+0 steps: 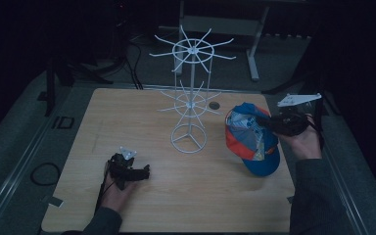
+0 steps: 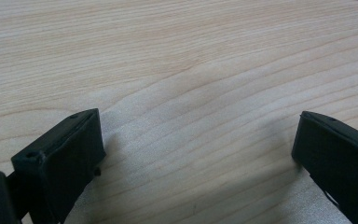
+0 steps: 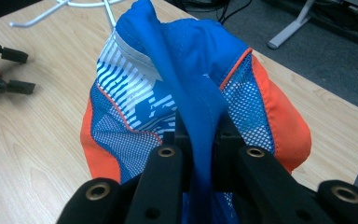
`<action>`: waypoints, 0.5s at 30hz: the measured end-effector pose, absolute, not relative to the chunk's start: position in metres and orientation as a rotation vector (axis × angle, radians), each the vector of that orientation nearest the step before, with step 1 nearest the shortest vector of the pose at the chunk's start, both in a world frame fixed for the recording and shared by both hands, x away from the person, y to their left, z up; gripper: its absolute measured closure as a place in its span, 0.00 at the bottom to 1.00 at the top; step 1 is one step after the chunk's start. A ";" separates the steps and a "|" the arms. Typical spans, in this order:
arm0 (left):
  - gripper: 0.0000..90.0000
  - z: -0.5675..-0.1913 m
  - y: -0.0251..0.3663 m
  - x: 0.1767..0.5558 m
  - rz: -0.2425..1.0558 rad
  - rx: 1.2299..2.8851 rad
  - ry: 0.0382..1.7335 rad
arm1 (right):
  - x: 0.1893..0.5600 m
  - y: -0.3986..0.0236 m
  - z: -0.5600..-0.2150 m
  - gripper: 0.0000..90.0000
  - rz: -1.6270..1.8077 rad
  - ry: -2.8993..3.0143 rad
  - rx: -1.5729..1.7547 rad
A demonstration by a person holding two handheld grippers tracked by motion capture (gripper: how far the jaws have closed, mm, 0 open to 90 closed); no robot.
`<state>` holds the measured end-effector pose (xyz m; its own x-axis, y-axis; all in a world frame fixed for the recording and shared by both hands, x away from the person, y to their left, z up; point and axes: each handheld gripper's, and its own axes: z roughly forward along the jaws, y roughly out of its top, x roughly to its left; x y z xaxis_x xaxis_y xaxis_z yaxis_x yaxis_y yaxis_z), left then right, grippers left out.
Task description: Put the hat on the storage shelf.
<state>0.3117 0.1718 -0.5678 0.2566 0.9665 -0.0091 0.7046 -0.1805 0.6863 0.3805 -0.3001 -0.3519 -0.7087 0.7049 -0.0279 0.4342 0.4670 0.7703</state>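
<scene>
Presently one cap (image 1: 252, 137), right of centre frame, hangs pinched by a fold of blue fabric in the right gripper (image 1: 280, 123).
Likely risk: that thin fold slipping free, or snagging the one white wire rack (image 1: 191, 88); left gripper (image 1: 146, 171) gapes empty, lower left, over one wooden table (image 1: 127, 117).

Dim room. Light wooden table (image 1: 127, 117) with rounded corners, on grey carpeted floor (image 1: 284, 63). Beyond far edge, grey desk legs (image 1: 254, 49), black cables (image 1: 132, 58). Darkness at both sides.
</scene>
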 end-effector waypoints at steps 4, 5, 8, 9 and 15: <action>0.03 -0.568 0.172 0.312 0.590 1.957 1.511 | 0.380 -0.300 -0.349 0.93 1.108 2.375 0.959; 0.03 -0.568 0.172 0.312 0.590 1.957 1.511 | 0.380 -0.300 -0.349 0.93 1.107 2.375 0.957; 0.03 -0.568 0.172 0.312 0.590 1.957 1.511 | 0.380 -0.300 -0.348 0.94 1.109 2.374 0.956; 0.03 -0.568 0.172 0.312 0.590 1.957 1.511 | 0.379 -0.300 -0.347 0.93 1.111 2.373 0.955; 0.03 -0.568 0.172 0.312 0.590 1.958 1.511 | 0.378 -0.301 -0.341 0.93 1.122 2.366 0.943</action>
<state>0.3117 0.1718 -0.5678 0.2568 0.9664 -0.0090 0.7046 -0.1808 0.6862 0.3783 -0.3007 -0.3414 -0.7141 0.6992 -0.0338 0.4161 0.4628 0.7827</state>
